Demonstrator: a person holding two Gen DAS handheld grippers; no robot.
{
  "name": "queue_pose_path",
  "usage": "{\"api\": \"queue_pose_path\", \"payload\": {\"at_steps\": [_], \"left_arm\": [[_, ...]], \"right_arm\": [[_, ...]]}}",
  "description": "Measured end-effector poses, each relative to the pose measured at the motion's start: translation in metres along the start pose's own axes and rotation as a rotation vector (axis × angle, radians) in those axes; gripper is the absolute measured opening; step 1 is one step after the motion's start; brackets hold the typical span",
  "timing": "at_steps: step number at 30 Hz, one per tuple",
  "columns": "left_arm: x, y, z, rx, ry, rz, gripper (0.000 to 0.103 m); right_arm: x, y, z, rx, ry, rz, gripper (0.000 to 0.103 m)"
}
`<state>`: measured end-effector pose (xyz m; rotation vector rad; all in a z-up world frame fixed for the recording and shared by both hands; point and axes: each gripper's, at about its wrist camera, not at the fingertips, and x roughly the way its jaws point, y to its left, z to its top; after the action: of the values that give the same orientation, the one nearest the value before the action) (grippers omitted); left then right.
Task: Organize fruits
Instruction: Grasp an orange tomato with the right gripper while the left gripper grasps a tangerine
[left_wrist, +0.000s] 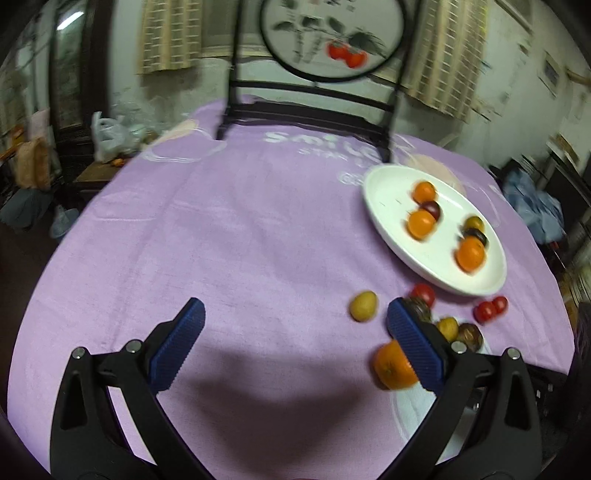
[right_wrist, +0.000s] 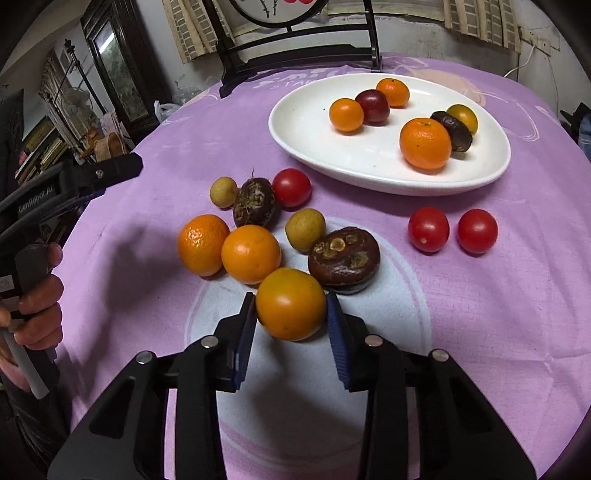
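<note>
Nearest the right wrist camera, the right gripper (right_wrist: 291, 306) has its blue pads closed against both sides of a small orange (right_wrist: 290, 303) on the purple cloth (right_wrist: 147, 155), nearer than the white plate (right_wrist: 303, 125). More loose fruit lies between that orange and the plate: two oranges, two longans, dark brown fruits, three tomatoes. The plate already holds six pieces. Left of the plate, the left gripper (left_wrist: 295, 325) stands wide open, holding nothing.
</note>
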<state>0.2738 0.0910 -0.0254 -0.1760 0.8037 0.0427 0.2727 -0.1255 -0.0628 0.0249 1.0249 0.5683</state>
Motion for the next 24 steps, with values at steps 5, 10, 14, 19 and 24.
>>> {"api": "queue_pose_path", "payload": {"at_steps": [5, 10, 14, 19, 24], "left_arm": [[-0.001, -0.023, -0.012, 0.167, 0.015, -0.147, 0.094], [0.011, -0.049, -0.033, 0.367, 0.079, -0.25, 0.06], [0.023, -0.052, -0.038, 0.402, 0.127, -0.289, 0.049], [0.036, -0.051, -0.041, 0.406, 0.158, -0.334, 0.048], [0.048, -0.061, -0.042, 0.433, 0.165, -0.302, 0.048]], "right_arm": [[-0.039, -0.018, 0.009, 0.078, -0.13, 0.064, 0.038], [-0.053, -0.034, 0.01, 0.133, -0.17, 0.059, 0.038], [-0.057, -0.03, 0.009, 0.121, -0.179, 0.062, 0.038], [-0.054, -0.024, 0.011, 0.093, -0.177, 0.066, 0.038], [-0.049, -0.026, 0.009, 0.092, -0.16, 0.051, 0.038]]}}
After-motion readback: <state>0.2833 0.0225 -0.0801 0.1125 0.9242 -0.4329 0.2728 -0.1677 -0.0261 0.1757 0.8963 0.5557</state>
